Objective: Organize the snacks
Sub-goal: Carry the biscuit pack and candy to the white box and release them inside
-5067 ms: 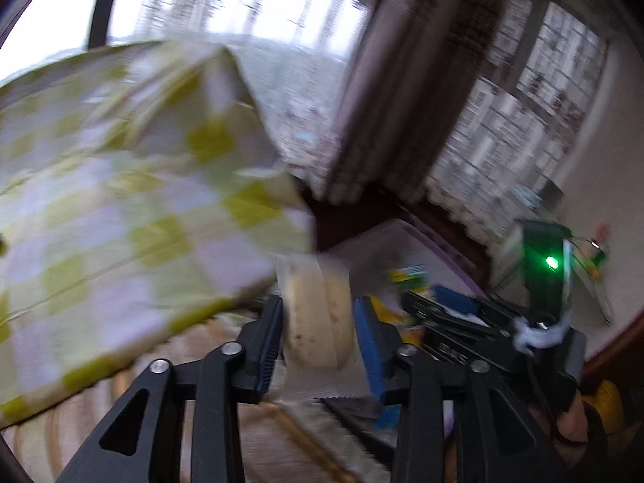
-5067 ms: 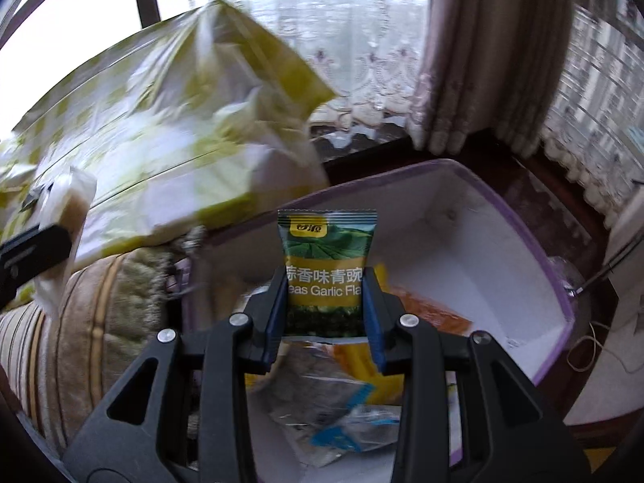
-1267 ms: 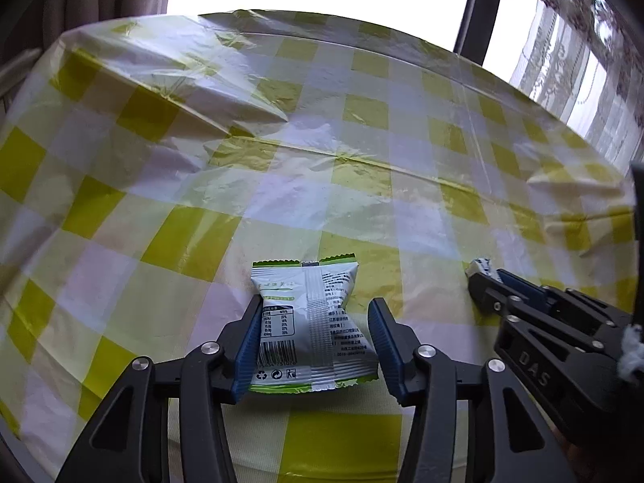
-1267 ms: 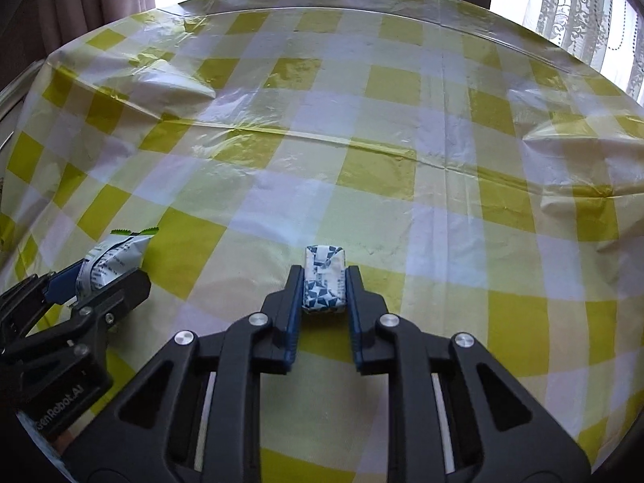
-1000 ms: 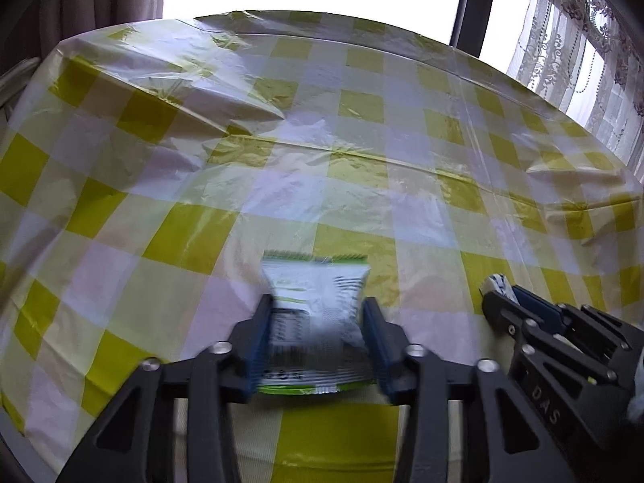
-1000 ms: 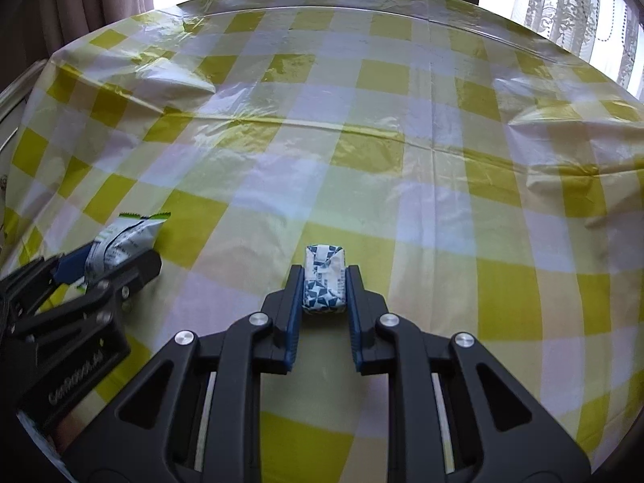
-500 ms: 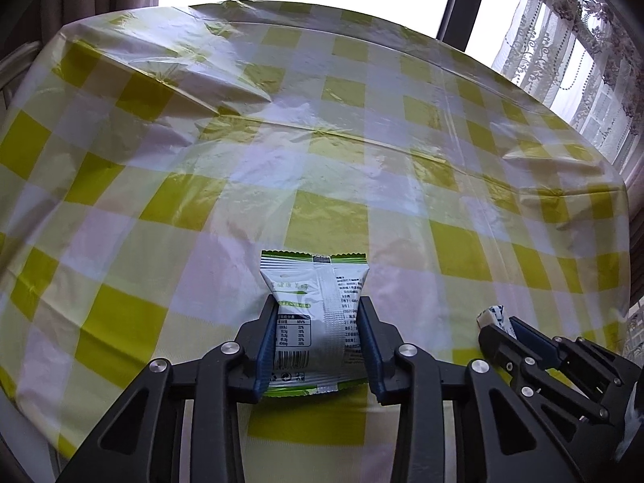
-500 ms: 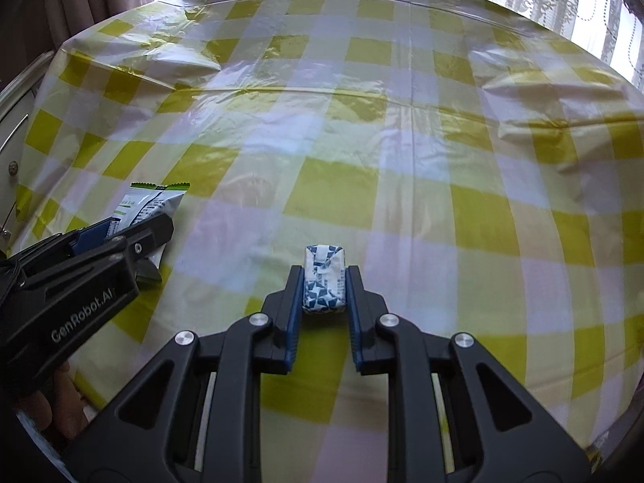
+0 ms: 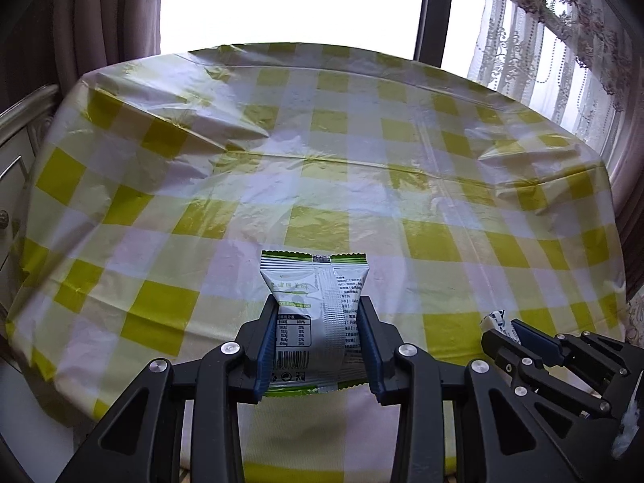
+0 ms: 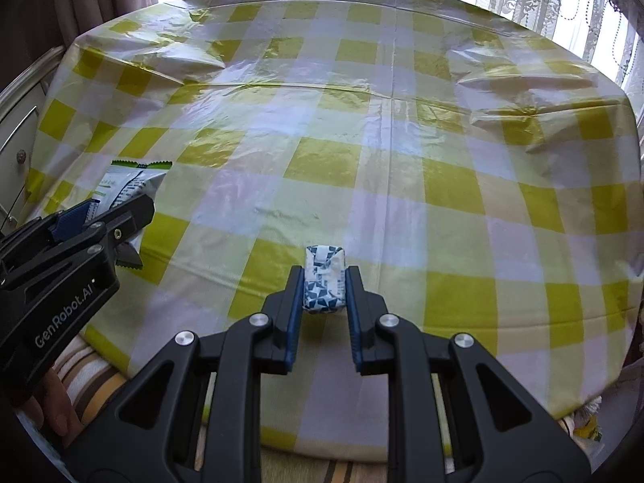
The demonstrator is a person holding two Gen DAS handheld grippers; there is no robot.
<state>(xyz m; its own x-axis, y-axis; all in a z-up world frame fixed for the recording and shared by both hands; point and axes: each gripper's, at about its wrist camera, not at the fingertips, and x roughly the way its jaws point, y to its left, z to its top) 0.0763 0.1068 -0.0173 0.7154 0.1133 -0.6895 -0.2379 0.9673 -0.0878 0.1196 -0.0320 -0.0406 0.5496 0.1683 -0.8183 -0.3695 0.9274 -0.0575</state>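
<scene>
My left gripper (image 9: 318,310) is shut on a white and green snack packet (image 9: 314,302), held above the near edge of the round table (image 9: 322,153) with its yellow and white checked cloth. The same packet (image 10: 129,185) shows in the right wrist view at the left, in the left gripper (image 10: 116,217). My right gripper (image 10: 324,281) is shut on a small blue and white wrapped candy (image 10: 324,281). That candy (image 9: 493,318) peeks out of the right gripper (image 9: 503,330) at the lower right of the left wrist view.
A striped cushion (image 10: 92,382) lies below the table's near edge. A white cabinet with a drawer knob (image 10: 20,157) stands at the left. Curtains (image 9: 563,40) and a bright window are behind the table. A person's hand (image 10: 52,402) holds the left gripper.
The left gripper closed on the packet and lifted it off the cloth. Both grippers have drawn back from the table with their snacks, so more of the table and its near edge shows.
</scene>
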